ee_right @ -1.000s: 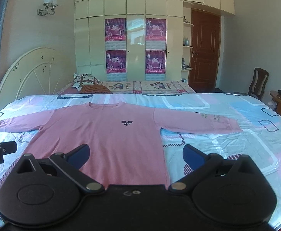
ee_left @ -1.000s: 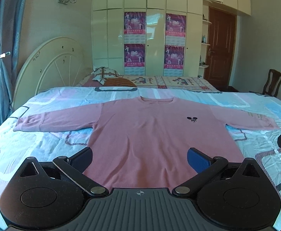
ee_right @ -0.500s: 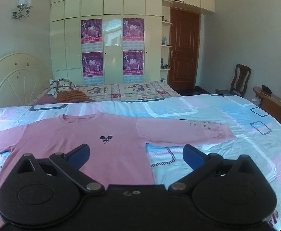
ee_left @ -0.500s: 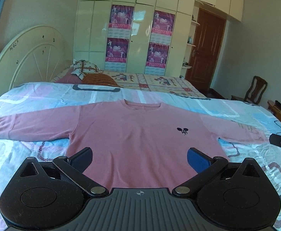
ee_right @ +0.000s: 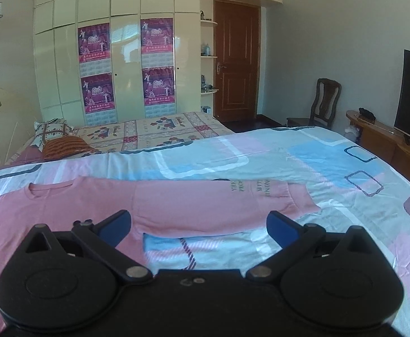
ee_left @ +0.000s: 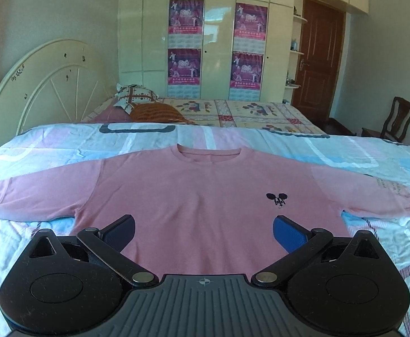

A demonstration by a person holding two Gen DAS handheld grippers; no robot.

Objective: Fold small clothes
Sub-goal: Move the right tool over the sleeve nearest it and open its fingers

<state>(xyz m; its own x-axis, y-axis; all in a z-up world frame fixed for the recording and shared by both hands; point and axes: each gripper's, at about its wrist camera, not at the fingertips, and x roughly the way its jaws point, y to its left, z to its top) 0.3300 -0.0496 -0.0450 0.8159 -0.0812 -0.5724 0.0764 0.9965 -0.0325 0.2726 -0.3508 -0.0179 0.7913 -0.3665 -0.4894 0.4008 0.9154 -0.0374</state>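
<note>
A wide bed (ee_left: 50, 146) covered in a pastel sheet with rounded rectangles. A pink long-sleeved shirt (ee_left: 205, 196) lies flat on it, sleeves spread sideways, collar at the far side.

Daylight fairly bright, soft, slightly yellow-green cast. Glare patches on glossy wardrobe doors (ee_left: 219, 42). Strong fisheye bending at edges, dark vignette in corners. Focus sharp on bedspread (ee_right: 289, 154); shadows faint under gripper bodies.
</note>
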